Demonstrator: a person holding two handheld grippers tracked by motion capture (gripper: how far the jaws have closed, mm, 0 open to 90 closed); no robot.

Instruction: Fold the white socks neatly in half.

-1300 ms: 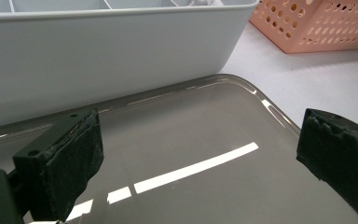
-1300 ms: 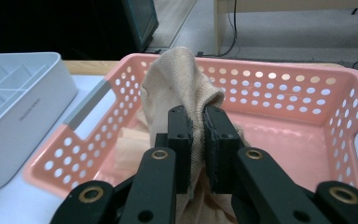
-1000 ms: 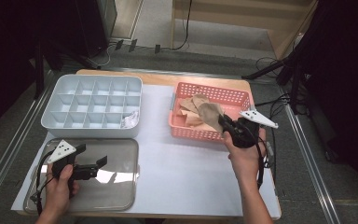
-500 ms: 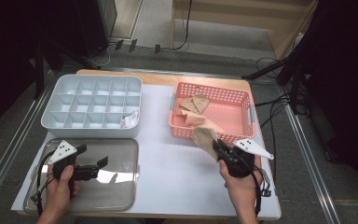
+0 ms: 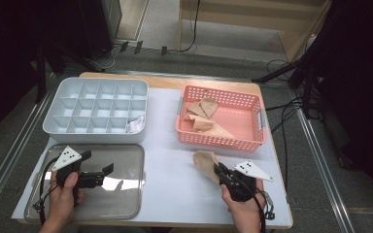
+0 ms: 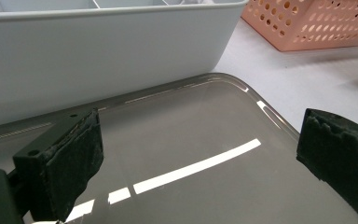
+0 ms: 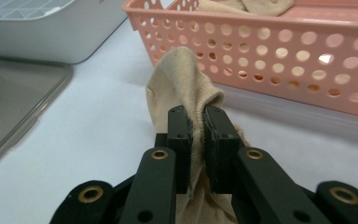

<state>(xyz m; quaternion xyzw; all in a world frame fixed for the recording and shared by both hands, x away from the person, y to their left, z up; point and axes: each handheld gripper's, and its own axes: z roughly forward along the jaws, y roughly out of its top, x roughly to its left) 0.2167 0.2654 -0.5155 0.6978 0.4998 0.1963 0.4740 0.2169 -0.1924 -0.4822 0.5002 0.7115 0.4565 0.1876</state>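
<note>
A beige sock hangs low over the white table just in front of the pink basket, with my right gripper shut on its fabric. More beige socks lie in that basket. My left gripper stands open above the shiny metal tray at the front left, nothing between its pads. A grey divided organizer box sits behind the tray, with a white sock in its front right compartment.
The white mat lies bare between the tray and my right hand. Cables trail off the table's right side. A metal rail runs along the left edge.
My right gripper has carried the beige sock out of the pink basket, toward me and down to the table in front of it. The left gripper has stayed over the tray.
</note>
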